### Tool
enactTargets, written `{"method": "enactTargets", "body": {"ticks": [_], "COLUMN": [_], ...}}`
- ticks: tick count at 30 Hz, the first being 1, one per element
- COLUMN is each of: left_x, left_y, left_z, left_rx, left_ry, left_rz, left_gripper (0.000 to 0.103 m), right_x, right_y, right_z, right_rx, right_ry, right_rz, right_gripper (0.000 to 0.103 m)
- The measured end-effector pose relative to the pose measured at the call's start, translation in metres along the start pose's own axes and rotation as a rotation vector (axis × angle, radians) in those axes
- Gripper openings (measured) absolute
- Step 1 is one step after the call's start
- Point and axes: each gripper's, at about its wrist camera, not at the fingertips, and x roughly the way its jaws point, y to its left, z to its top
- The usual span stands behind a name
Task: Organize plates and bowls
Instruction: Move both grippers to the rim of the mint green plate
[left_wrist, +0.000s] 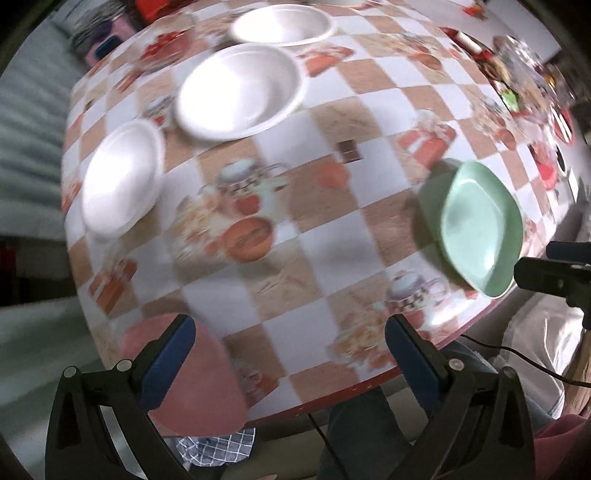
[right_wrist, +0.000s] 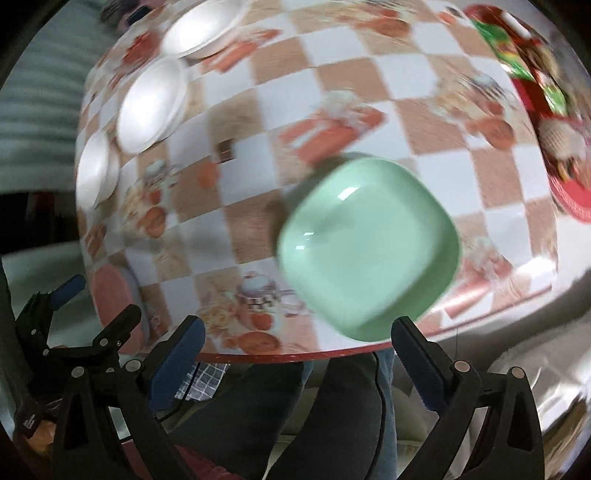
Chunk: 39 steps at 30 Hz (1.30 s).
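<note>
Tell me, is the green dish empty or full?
Empty. The green dish shows only its bare, glossy inside in both views; nothing lies in it.

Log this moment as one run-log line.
left gripper: open, empty | right gripper: open, empty | green dish, pink dish, three white bowls: on table

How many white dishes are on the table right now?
3, in a row along the table's far-left side: nearest white dish, middle white dish, farthest white dish. Blur may hide whether any is a stack.
</note>
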Motion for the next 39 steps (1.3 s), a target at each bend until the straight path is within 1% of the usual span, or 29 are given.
{"method": "enactTargets", "body": {"ticks": [5,10,12,17,21,24,27,29,32,34,36,39], "left_x": [0.004,0.010,0.015,0.032,0.039,0.046,0.054,0.061,0.070,0.075,0.078,0.082], "left_y": [-0.034,-0.062,-0.072,-0.094,-0.115,-0.132,-0.148,-0.159,-0.170,-0.175,-0.179,-0.187], "left_z": [0.020,0.034,0.040,0.057,0.069,0.080,0.088,0.091,0.095,0.099,0.101,0.106], "left_rx": [0.062,0.125,0.152,0.200,0.265,0.327,0.390,0.423,0.444,0.448,0.455,0.483], "left_ry": [0.010,0.009,0.016,0.046,0.022,0.007,-0.004,-0.005,-0.006,0.009,0.011,0.020], "left_rz": [-0.012,0.003,0.015,0.016,0.045,0.067,0.087,0.101,0.125,0.110,0.116,0.103], "left_gripper": [0.103,0.103,0.103,0.103,0.103,0.103,0.103,0.102,0.101,0.098,0.098,0.098], "right_x": [-0.006,-0.003,0.002,0.016,0.030,0.038,0.042,0.048,0.054,0.054,0.052,0.050], "right_y": [-0.033,-0.064,-0.076,-0.101,-0.119,-0.128,-0.135,-0.136,-0.138,-0.138,-0.135,-0.130], "right_z": [0.000,-0.002,-0.003,-0.009,-0.011,-0.013,-0.014,-0.016,-0.017,-0.016,-0.014,-0.007], "right_rx": [0.059,0.120,0.147,0.208,0.280,0.328,0.365,0.371,0.384,0.395,0.383,0.385], "right_ry": [-0.010,-0.006,0.000,0.023,0.029,0.024,0.018,0.025,0.040,0.022,0.001,-0.023], "right_rz": [-0.006,-0.028,-0.035,-0.052,-0.080,-0.089,-0.073,-0.092,-0.104,-0.089,-0.085,-0.074], "right_gripper": [0.101,0.101,0.101,0.101,0.101,0.101,0.101,0.101,0.101,0.101,0.101,0.100]}}
